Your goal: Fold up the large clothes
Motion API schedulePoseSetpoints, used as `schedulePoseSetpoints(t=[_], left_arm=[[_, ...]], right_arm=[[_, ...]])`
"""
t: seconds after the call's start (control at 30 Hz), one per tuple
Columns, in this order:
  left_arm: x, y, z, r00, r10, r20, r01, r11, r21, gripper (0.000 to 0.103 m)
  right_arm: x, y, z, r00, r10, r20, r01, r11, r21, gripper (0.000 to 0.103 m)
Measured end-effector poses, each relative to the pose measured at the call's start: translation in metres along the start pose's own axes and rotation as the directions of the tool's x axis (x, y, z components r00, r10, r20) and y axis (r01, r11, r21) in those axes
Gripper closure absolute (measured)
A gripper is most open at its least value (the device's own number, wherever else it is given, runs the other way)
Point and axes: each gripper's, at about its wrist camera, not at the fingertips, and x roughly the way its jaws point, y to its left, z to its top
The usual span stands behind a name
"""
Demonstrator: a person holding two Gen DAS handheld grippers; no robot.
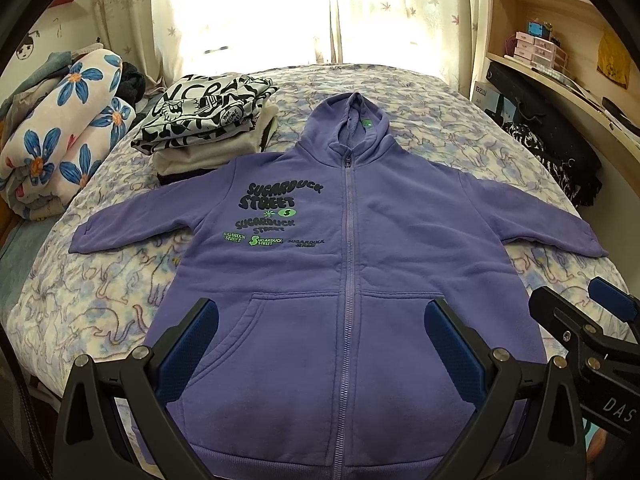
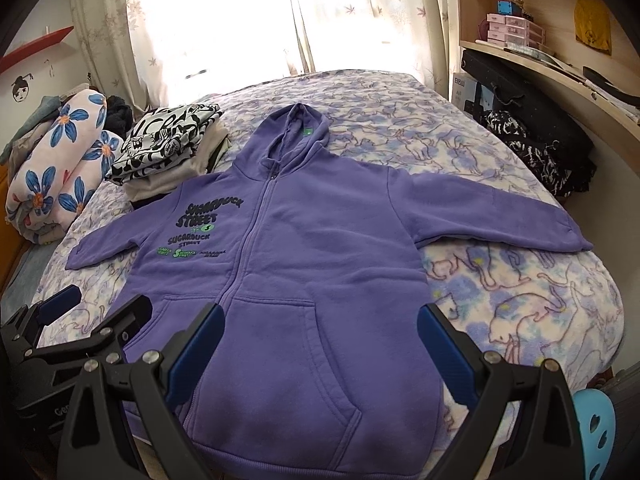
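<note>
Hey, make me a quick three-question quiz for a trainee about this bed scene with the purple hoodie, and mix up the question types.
1. True or false: the purple hoodie lies front up on the bed with its zipper closed and both sleeves spread out.
2. Multiple choice: the stack of folded clothes sits (A) on the hood, (B) beside the hoodie's printed shoulder, toward the floral blanket roll, (C) on the shelf.
3. Fill in: the left gripper and right gripper both have their jaws ____, holding nothing.

Key: 1 true; 2 B; 3 open.
</note>
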Motion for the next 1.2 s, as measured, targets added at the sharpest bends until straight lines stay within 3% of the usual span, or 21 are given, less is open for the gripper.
schedulePoseSetpoints(t=[1.2], left_arm=[[-0.009,0.005,0.004,1.0,-0.005,-0.001,0.005,1.0,-0.02,0.001]], right_arm=[[-0.001,0.005,0.004,0.999,0.039,-0.001,-0.039,0.999,0.014,0.005]])
